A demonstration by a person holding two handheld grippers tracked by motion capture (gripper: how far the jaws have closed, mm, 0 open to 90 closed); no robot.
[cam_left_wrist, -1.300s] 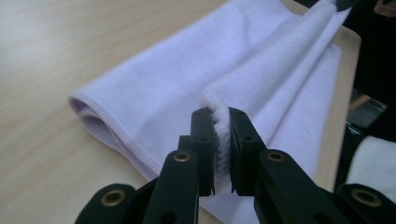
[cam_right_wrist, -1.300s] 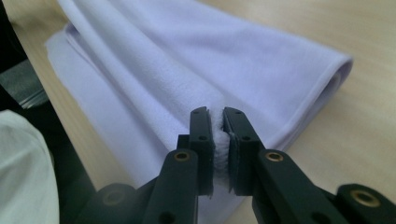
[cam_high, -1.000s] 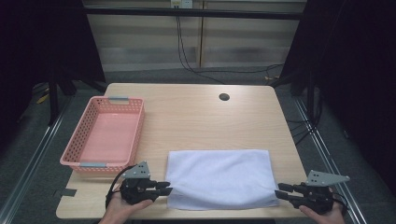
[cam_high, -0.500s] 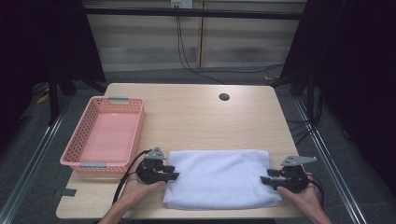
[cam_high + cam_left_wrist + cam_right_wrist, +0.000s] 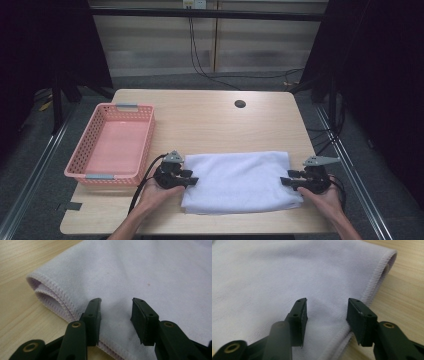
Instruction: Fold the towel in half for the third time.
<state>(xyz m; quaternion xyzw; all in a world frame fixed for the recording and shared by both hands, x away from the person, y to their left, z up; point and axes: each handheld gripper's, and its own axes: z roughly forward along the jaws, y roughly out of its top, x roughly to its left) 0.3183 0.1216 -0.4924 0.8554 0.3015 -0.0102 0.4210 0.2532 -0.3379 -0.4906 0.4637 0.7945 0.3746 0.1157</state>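
At either short end of the folded white towel [image 5: 239,181], which lies flat on the bench [image 5: 210,120] just right of the pink basket [image 5: 113,145], we have the left tool [image 5: 191,180] and right tool [image 5: 284,181] gaping wide, holding nothing. We judge the grip goes best if each lower jaw slides under the stitched hem — both layers, not just the top one — before we close.

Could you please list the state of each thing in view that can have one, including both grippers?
White towel: folded, lying flat on the table, layered hem showing at its ends.
Pink basket: upright, empty.
Left gripper: open, fingers over the towel's left edge, not yet closed.
Right gripper: open, fingers over the towel's right edge, not yet closed.
Table: bare wood, small dark hole near the far edge.
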